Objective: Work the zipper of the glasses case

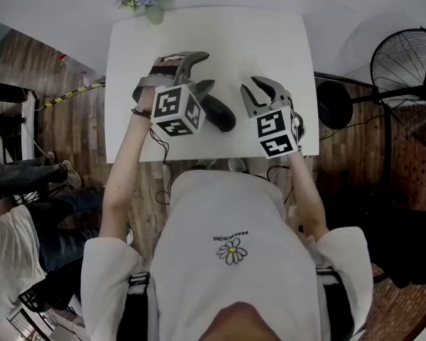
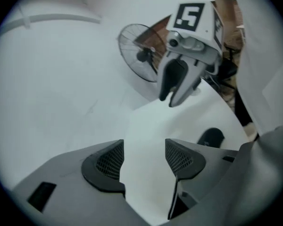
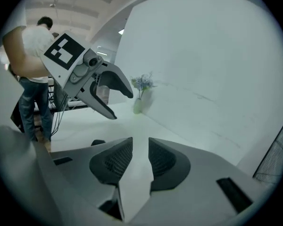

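Head view, white table [image 1: 199,38], glasses case [image 1: 221,113], wood floor [image 1: 65,123], fan [image 1: 403,64]

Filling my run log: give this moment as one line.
left tongs: open, empty | right tongs: open, empty | glasses case: on table, ungripped

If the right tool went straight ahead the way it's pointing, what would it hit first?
The right tool would likely meet the bare table first, with the flower vase farther along; depth is unclear.

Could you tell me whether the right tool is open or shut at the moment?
Open: on the right tool the pads stand apart, only white table between them.
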### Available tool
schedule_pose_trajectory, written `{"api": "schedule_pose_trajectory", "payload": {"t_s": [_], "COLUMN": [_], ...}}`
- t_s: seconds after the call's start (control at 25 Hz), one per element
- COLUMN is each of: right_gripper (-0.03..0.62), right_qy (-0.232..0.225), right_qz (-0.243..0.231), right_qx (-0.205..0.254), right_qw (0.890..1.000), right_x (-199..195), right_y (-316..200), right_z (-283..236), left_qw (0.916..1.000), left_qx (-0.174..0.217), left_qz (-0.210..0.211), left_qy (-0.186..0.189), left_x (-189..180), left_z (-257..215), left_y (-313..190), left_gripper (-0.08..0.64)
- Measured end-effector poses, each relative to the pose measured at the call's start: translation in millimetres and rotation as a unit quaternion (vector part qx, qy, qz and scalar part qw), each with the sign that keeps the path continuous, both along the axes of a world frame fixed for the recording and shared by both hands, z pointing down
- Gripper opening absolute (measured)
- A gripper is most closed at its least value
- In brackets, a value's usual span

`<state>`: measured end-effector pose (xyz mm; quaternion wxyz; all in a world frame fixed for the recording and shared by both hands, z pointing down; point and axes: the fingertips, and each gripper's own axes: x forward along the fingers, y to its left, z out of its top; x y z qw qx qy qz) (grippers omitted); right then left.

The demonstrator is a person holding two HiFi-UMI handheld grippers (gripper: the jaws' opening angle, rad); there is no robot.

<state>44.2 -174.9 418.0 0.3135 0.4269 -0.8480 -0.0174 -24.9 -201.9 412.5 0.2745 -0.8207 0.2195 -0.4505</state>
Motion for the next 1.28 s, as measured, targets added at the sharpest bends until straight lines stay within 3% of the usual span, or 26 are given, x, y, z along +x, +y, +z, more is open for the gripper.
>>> {"api": "schedule_pose_trajectory", "payload": {"t_s": [0.08,0.12,0.16,0.24,0.32,0.48,0.64,0.68,0.8,0.92,1.28], "right_gripper": [0.089,0.089,0.089,0.079,0.049,0.024,0.009,0.009,0.008,0.008,0.008], "right_qy": [-0.010,-0.022,-0.037,-0.074,-0.109,-0.163,-0.200,-0.202,-0.198,-0.202,-0.206], "right_qz": [0.006,0.012,0.020,0.040,0.056,0.078,0.093,0.095,0.101,0.104,0.106], "right_qx": [0.038,0.056,0.075,0.116,0.155,0.198,0.219,0.221,0.214,0.207,0.196], "right_qw": [0.999,0.998,0.996,0.990,0.980,0.963,0.951,0.949,0.951,0.952,0.953], "right_x": [-3.6,-4.8,-5.3,-5.0,-4.4,-2.2,0.7,1.1,3.4,4.5,7.2], "right_y": [-9.9,-13.7,-16.7,-21.0,-22.8,-20.0,-14.2,-12.4,-4.9,2.4,5.9], "right_z": [-25.1,-38.7,-52.8,-81.1,-104.7,-129.2,-133.9,-131.9,-120.1,-113.1,-107.6], "left_qw": [0.9944,0.9865,0.9736,0.9353,0.8993,0.8534,0.7990,0.7924,0.7908,0.7811,0.7780], "left_qx": [0.046,0.067,0.086,0.108,0.109,0.109,0.078,0.078,0.096,0.111,0.122], "left_qz": [-0.051,-0.081,-0.113,-0.173,-0.204,-0.234,-0.265,-0.268,-0.270,-0.274,-0.284], "left_qy": [0.080,0.126,0.178,0.289,0.371,0.453,0.534,0.542,0.541,0.550,0.547], "left_x": [-4.6,-8.7,-13.7,-25.2,-32.7,-41.6,-51.5,-51.8,-48.0,-45.5,-58.2], "left_z": [-39.3,-58.6,-77.3,-108.0,-125.7,-138.3,-135.3,-133.3,-128.2,-129.9,-129.5], "left_y": [-12.7,-16.5,-18.6,-17.5,-12.3,-0.6,12.4,15.9,25.3,33.0,32.2], "left_gripper": [0.224,0.192,0.160,0.089,0.039,0.015,0.015,0.015,0.015,0.015,0.015]}}
